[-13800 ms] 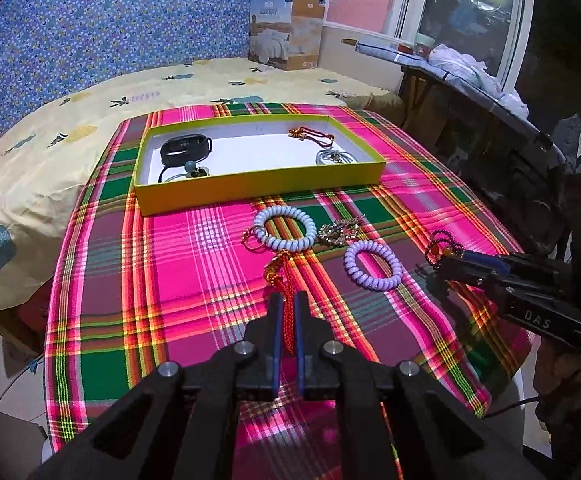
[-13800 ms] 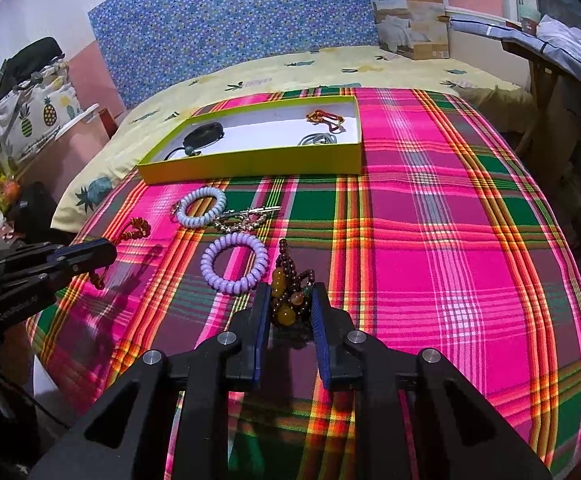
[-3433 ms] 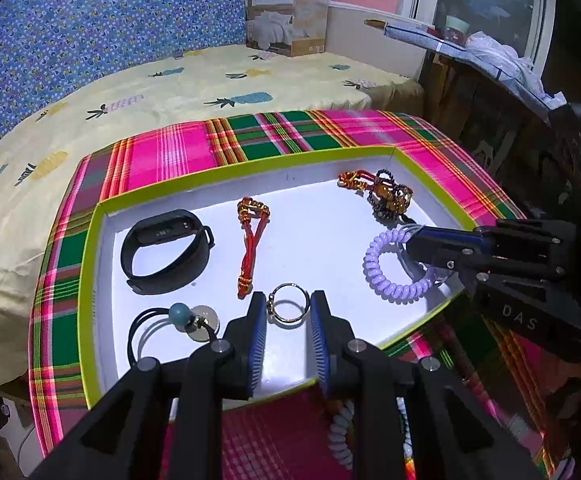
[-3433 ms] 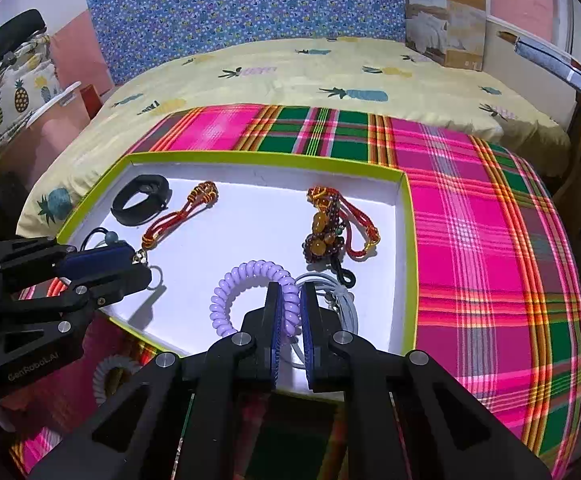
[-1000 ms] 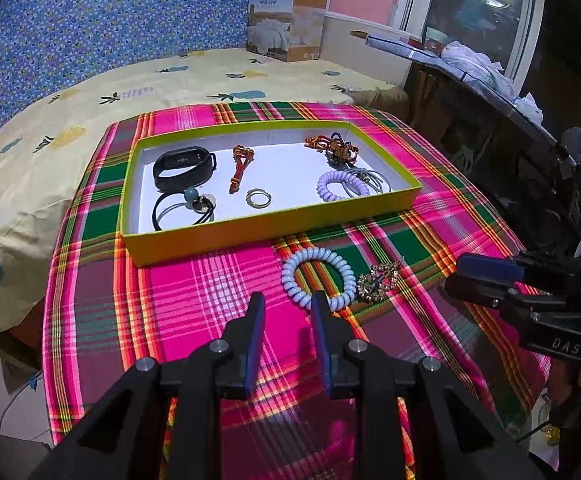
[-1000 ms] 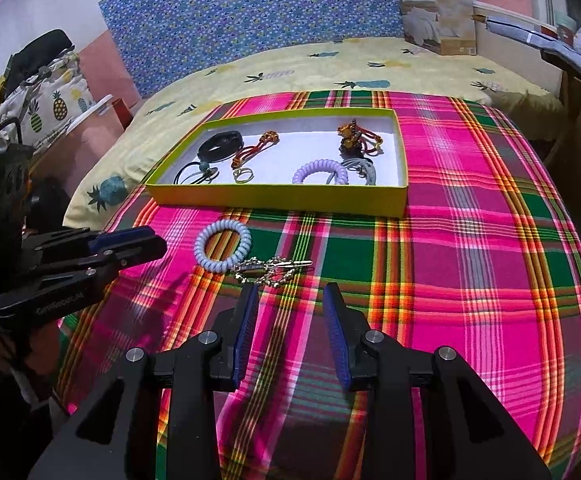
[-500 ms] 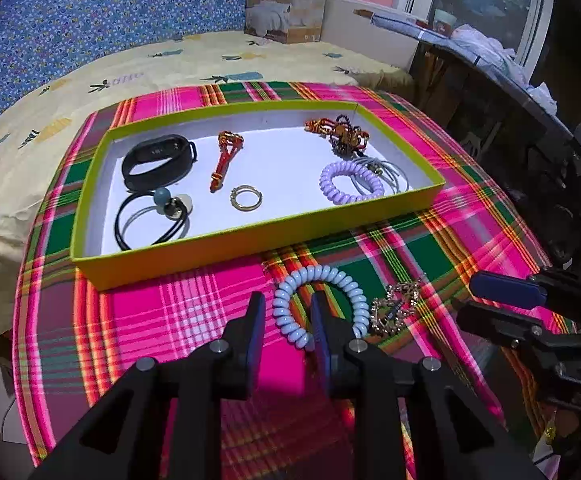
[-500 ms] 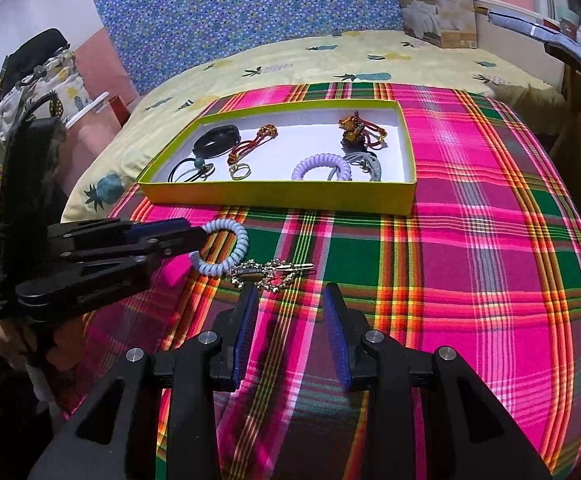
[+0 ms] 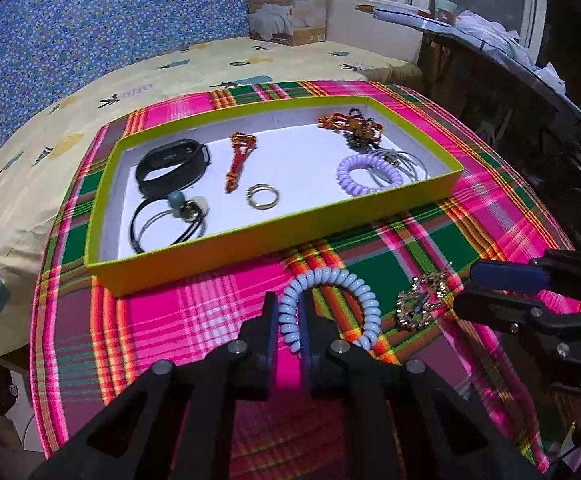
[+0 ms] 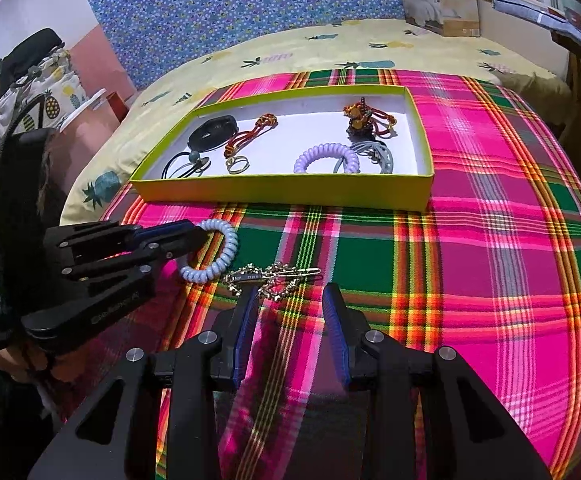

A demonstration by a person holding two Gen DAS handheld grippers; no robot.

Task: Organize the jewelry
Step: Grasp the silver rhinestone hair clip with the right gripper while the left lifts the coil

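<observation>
Left claw (image 9: 289,320) just closing on pale-blue spiral hair tie (image 9: 330,308): light, springy; right claw (image 10: 290,312) half-open, empty, near gold chain (image 10: 274,278), limp, slippery.

Home bedroom: bed (image 9: 210,68) with pineapple-print sheet, blue floral headboard panel (image 10: 230,12), bedding-set box (image 9: 288,2), plaid cloth (image 10: 490,220) spread on top.

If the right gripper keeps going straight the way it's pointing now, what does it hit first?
Most likely the gold chain jewelry lying on the plaid cloth. The right gripper has its jaws open with the chain's near end just ahead of the tips, toward the left finger. Depth is hard to judge.
</observation>
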